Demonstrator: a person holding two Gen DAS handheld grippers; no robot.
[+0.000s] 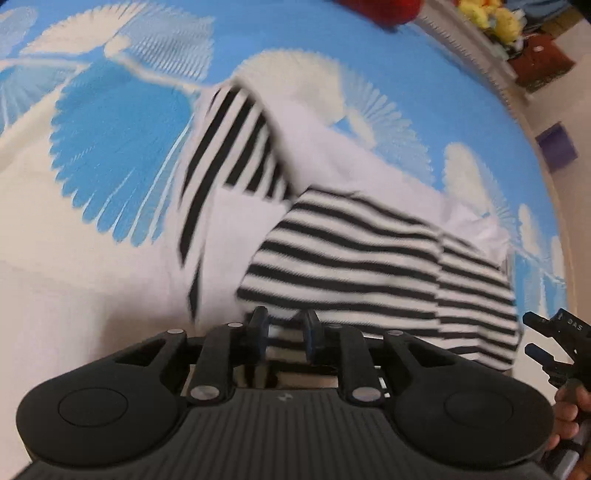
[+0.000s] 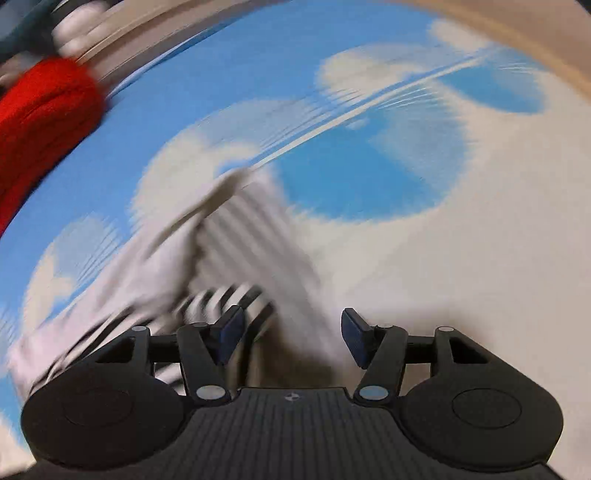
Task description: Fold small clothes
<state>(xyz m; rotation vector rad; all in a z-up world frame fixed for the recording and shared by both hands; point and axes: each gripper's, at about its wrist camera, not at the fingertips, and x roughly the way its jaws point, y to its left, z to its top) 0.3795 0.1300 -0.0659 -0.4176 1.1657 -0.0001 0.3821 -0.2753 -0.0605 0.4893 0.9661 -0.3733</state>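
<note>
I pinch striped shirt (image 1: 369, 258) hem in left gripper (image 1: 282, 328) | right gripper (image 2: 291, 332) spread, empty | risk: hem slipping free at 6 o'clock, fold collapsing.

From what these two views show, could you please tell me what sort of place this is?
Probably a bedroom: a blue-and-white patterned bedsheet under the striped garment, with yellow soft toys by the edge.

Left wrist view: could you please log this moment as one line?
left claw: shut on shirt | right claw: open | bedsheet
</note>
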